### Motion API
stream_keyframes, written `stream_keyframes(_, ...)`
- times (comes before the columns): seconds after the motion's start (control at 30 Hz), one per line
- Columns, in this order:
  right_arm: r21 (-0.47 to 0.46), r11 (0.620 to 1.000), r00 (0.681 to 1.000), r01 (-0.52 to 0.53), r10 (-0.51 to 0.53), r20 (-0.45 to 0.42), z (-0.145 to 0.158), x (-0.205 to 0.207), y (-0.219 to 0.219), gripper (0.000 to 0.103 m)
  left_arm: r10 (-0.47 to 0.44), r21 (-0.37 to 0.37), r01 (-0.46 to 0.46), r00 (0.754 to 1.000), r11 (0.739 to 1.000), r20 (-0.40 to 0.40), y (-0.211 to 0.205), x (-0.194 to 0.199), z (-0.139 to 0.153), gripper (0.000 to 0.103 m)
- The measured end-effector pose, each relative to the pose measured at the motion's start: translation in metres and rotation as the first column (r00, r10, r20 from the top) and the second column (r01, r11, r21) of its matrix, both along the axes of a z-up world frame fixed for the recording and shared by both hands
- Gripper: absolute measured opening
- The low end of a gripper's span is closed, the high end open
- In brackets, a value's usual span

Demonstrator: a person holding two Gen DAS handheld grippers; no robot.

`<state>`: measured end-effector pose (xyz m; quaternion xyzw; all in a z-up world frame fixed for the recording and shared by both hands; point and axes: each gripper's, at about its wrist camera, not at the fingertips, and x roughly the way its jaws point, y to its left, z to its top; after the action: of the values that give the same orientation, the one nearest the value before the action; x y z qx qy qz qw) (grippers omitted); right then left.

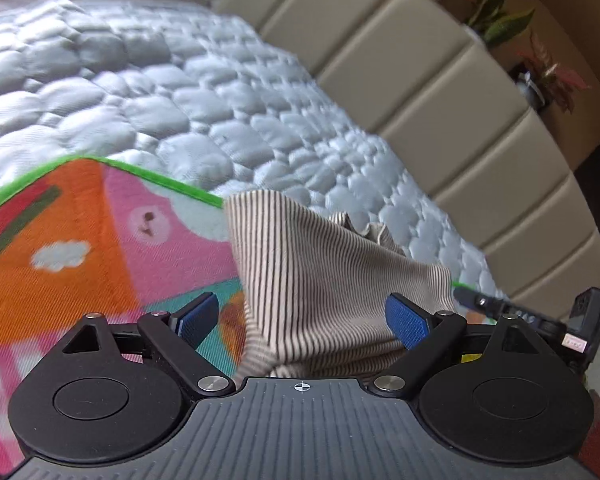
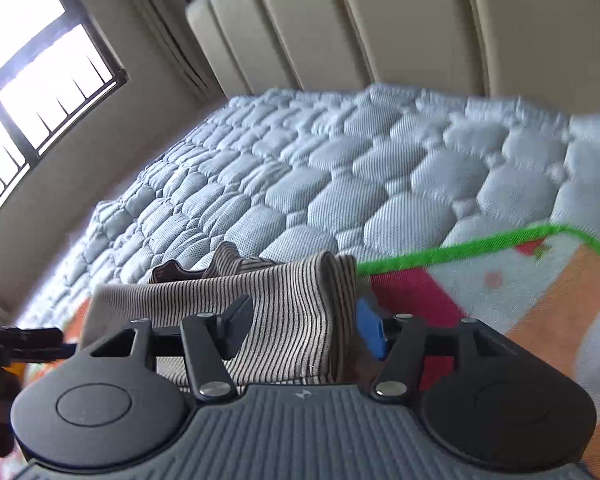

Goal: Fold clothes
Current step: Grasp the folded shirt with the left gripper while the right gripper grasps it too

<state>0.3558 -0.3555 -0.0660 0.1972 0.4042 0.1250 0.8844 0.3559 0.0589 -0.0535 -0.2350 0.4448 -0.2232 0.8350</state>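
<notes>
A beige garment with thin dark stripes (image 1: 320,280) lies bunched on a colourful play mat (image 1: 80,240) on the bed. My left gripper (image 1: 304,320) is open, its blue pads on either side of the cloth, which passes between them. In the right wrist view the same striped garment (image 2: 292,312) lies folded over in a thick roll. My right gripper (image 2: 304,330) is open around it, with cloth between the fingers. The other gripper shows at the right edge of the left view (image 1: 548,316) and at the left edge of the right view (image 2: 12,344).
The mat has a green border (image 2: 480,246) and lies on a pale blue quilted mattress (image 1: 180,92). A beige padded headboard (image 1: 440,92) runs behind. Potted plants (image 1: 500,20) stand beyond it. A barred window (image 2: 28,72) is at the left.
</notes>
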Motion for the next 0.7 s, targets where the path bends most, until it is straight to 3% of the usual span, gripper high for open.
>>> stream_keyframes(0.07,0.035,0.999,0.999,0.01,-0.009,-0.034,-0.014,0.012,-0.001,0.058,-0.038,-0.004,0.037,0.997,0.999,-0.066,-0.007,0.021,-0.005,0.093)
stream_keyframes(0.2,0.015,0.999,0.999,-0.037,0.037,-0.012,-0.027,0.033,0.015,0.058,-0.034,0.096,0.043,0.995,0.994,-0.099,-0.026,0.054,-0.022,0.089)
stream_keyframes(0.27,0.006,0.998,0.998,-0.06,0.06,-0.001,-0.025,0.042,0.025,0.045,-0.013,0.115,0.024,0.995,0.993,-0.096,-0.033,0.063,-0.028,0.086)
stream_keyframes(0.3,-0.003,0.997,0.997,-0.073,0.073,-0.001,-0.022,0.045,0.029,0.034,-0.014,0.136,0.025,0.996,0.99,-0.083,-0.037,0.065,-0.027,0.08)
stream_keyframes(0.33,-0.024,0.996,0.996,-0.09,0.09,0.013,-0.016,0.041,0.032,0.026,-0.014,0.157,0.025,0.997,0.987,-0.07,-0.04,0.067,-0.027,0.063)
stream_keyframes(0.37,-0.046,0.993,0.994,-0.106,0.107,0.027,-0.009,0.038,0.034,0.024,-0.015,0.179,0.025,0.998,0.984,-0.057,-0.044,0.068,-0.026,0.05)
stream_keyframes(0.47,-0.069,0.985,0.985,-0.156,0.161,0.065,0.017,0.018,0.035,0.021,-0.028,0.21,0.037,0.999,0.977,-0.046,-0.044,0.063,-0.013,0.03)
stream_keyframes(0.7,-0.176,0.95,0.956,-0.257,0.277,0.098,0.07,-0.072,0.049,0.02,-0.113,0.287,0.102,0.993,0.952,0.02,-0.041,-0.006,0.045,0.028)
